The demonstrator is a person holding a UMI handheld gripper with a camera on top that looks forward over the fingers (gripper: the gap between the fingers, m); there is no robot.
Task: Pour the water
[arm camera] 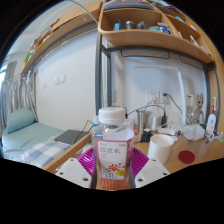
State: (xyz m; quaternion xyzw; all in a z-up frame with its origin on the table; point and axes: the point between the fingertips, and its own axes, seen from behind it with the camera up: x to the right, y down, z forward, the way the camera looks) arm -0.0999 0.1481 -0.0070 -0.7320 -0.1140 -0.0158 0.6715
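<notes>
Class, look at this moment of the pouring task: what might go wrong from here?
1. The bottle between the gripper fingers looks still capped, white cap on top; tipping it now would likely pour nothing.
2. The white cup stands off to the side beyond the fingers, so a poorly aimed pour could wet the desk.
3. Other things crowd the space behind the cup, so a wide swing may knock them.

bottle (112, 148): you see a white cap, a clear body, a pink-and-white label
cup (160, 148): white
bed (30, 140): pale green checks
</notes>
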